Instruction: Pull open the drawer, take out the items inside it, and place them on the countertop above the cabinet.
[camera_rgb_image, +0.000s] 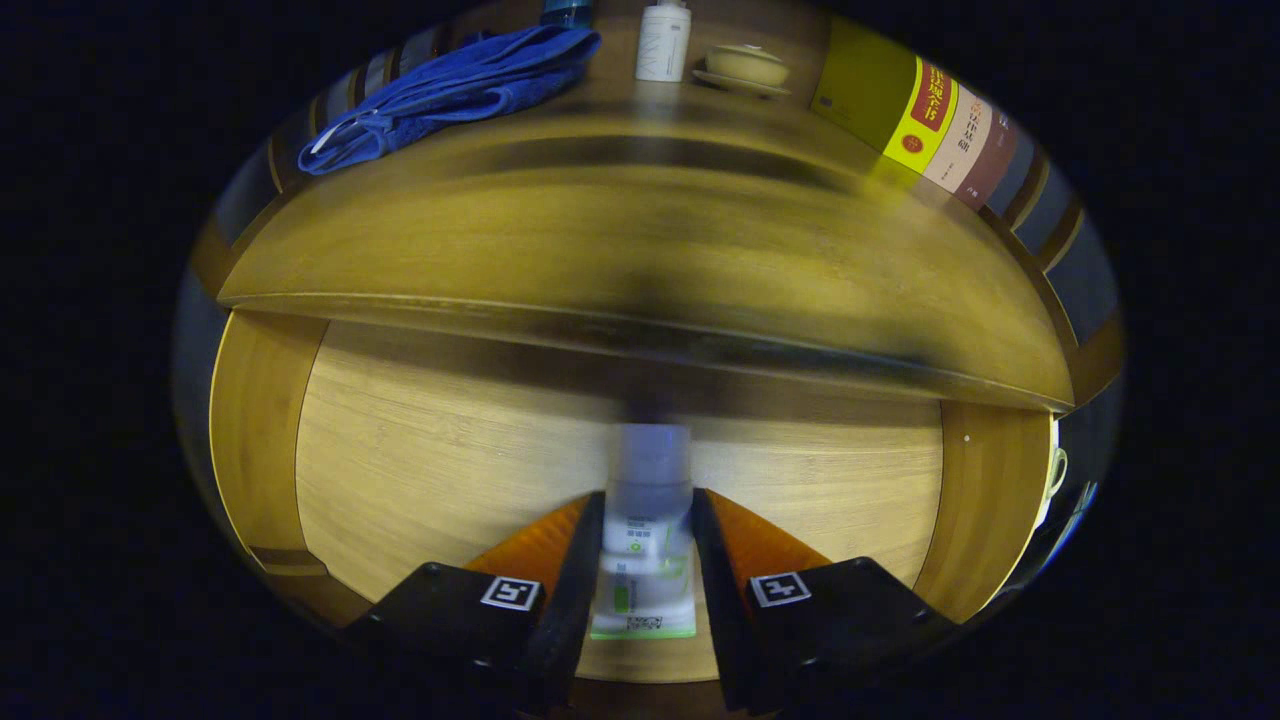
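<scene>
The wooden drawer (430, 450) stands pulled open below the cabinet's countertop (640, 230). My gripper (646, 515) hangs over the drawer's floor, shut on a small white tube (646, 540) with green print. The tube stands upright between both fingers, its cap pointing toward the cabinet front, and looks blurred. On the countertop beyond lie a blue towel (455, 90), a white bottle (663, 42) and a small lidded dish (745, 68).
Books (925, 120) stand at the countertop's far right. The drawer's side walls (255, 440) rise on either side of the fingers. The countertop's front edge (640, 335) overhangs the drawer just ahead.
</scene>
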